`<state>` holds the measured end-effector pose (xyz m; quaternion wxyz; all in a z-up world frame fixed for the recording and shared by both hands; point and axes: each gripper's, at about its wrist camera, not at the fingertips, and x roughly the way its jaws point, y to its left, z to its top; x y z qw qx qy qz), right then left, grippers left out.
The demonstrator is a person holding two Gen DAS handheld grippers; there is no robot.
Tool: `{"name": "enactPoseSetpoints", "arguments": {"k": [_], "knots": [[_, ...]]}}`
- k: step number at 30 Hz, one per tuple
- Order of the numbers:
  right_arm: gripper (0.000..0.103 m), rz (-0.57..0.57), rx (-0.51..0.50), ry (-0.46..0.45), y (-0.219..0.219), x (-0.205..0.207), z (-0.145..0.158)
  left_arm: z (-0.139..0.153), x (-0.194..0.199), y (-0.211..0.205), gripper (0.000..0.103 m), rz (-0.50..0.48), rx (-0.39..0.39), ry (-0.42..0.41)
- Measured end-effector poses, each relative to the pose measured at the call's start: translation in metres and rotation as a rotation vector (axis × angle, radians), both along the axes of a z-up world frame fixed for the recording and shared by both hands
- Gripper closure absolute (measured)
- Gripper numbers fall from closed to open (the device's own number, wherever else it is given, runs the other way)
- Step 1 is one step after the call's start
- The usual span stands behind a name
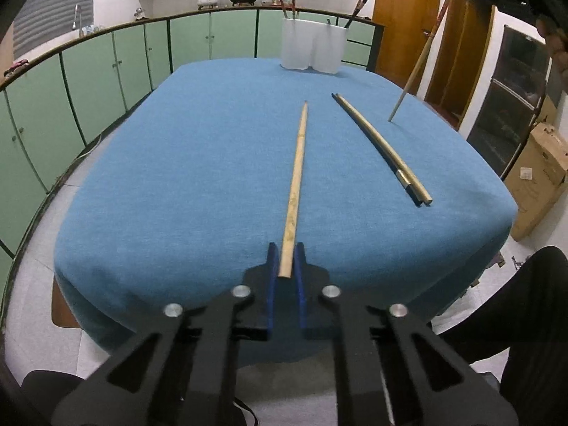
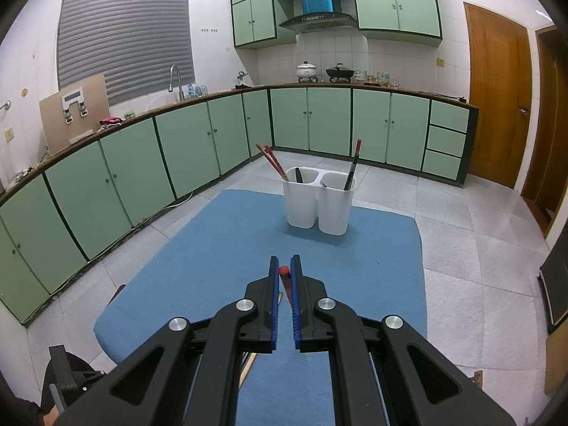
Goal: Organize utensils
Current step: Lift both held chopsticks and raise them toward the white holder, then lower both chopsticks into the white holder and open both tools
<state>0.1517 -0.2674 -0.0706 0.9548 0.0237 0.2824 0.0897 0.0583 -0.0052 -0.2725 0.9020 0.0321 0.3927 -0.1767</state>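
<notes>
My table wears a blue cloth (image 1: 213,149). On it lie a pale wooden chopstick (image 1: 296,184) mid-table, a chopstick pair (image 1: 380,149) toward the right edge, and a white two-compartment holder (image 1: 312,48) at the far edge.

Left tool (image 1: 286,261) is showing matte black linkage arms with triangular cutouts, four round silver pivot screws, and two slim blue-faced fingers (image 1: 271,266); a thin black cable is running below it. Right tool (image 2: 284,273) is looking the same build: black arms, four silver screws, blue ridged pads (image 2: 273,298) on the inner faces. Person is wearing dark clothing, a black trouser leg (image 1: 525,301) is showing at the frame edge in the left wrist view.
</notes>
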Motion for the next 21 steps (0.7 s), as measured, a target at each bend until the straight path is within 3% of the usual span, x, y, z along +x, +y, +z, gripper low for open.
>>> {"name": "enactPoseSetpoints", "arguments": {"k": [9,21], "knots": [[0.097,-0.007,0.003,-0.005,-0.001,-0.002,0.0,0.03,-0.005,-0.009,0.097,-0.007,-0.055,-0.076],[0.097,-0.021,-0.01,-0.007,-0.001,0.001,0.001,0.124,0.017,-0.021,0.097,-0.008,-0.104,-0.275]]}}
